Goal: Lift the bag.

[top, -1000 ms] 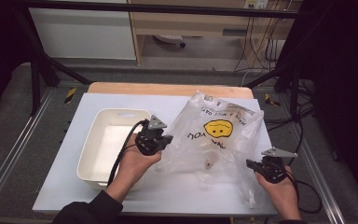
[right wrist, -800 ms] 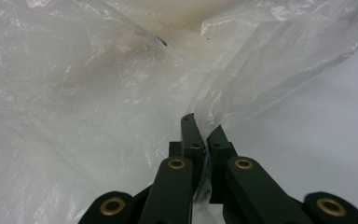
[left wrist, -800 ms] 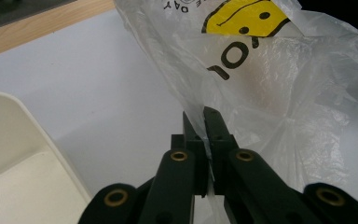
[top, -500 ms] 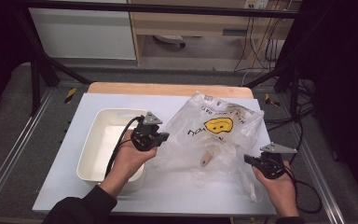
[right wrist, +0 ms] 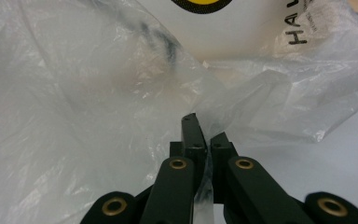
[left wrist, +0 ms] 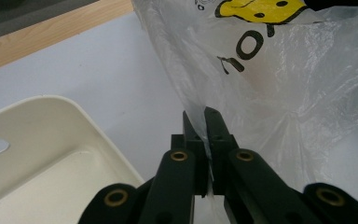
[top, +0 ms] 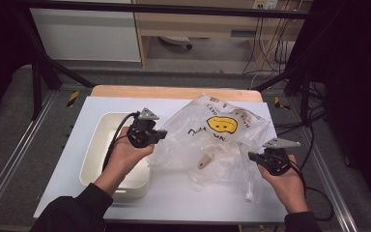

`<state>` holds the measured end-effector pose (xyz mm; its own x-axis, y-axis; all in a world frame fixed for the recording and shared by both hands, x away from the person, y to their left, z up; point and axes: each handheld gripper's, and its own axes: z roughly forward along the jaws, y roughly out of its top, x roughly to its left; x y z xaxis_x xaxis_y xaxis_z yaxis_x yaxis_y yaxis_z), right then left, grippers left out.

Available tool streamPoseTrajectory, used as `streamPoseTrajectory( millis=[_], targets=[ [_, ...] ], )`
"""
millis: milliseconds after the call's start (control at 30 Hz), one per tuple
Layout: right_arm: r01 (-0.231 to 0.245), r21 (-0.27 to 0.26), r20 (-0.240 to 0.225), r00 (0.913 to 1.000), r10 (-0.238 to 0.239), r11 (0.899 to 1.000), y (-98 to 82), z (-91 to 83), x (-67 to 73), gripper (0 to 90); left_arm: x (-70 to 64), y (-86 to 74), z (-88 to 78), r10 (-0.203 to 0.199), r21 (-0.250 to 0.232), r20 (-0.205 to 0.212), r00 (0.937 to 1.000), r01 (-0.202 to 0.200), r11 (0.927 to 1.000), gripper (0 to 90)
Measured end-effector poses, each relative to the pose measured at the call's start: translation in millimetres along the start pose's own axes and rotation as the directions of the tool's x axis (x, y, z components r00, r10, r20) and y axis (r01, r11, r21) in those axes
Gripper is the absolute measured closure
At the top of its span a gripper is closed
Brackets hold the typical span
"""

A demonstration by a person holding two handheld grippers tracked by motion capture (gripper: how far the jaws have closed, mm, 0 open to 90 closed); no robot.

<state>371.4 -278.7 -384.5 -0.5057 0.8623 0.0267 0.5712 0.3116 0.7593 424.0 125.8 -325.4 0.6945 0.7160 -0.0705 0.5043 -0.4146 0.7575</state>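
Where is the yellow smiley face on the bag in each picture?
High view: the yellow smiley face sits right of the middle, on top of the plastic bag.
Left gripper view: along the top edge, right of the middle.
Right gripper view: a sliver at the top edge, in the middle.
Shared landmark: the black lettering on the bag.

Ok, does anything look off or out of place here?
Nothing spilled or broken. The bag is crumpled and stretched between both grippers, left and right, with a small tan item loose inside.
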Motion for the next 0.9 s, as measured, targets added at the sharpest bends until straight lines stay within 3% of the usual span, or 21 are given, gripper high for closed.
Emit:
streamPoseTrajectory(
  millis=[233,633,900],
  targets=[
    [0.027,0.001,0.004,0.9996,-0.027,1.0,13.5,-4.9,-3.9,90.0,4.7,1.9,-0.9,-0.004,-0.002,-0.003,1.0,0.004,1.0,90.0],
    [0.032,-0.013,-0.002,0.9995,-0.032,0.999,30.7,-14.2,-12.4,90.0,17.5,10.2,-6.7,-0.007,-0.004,-0.019,0.9998,0.007,1.0,90.0],
    [0.005,-0.016,-0.009,0.9999,-0.005,1.0,47.5,-22.7,-24.2,90.0,26.2,20.7,-11.5,-0.037,-0.014,0.0,0.9993,0.037,0.9992,90.0]
  ],
)
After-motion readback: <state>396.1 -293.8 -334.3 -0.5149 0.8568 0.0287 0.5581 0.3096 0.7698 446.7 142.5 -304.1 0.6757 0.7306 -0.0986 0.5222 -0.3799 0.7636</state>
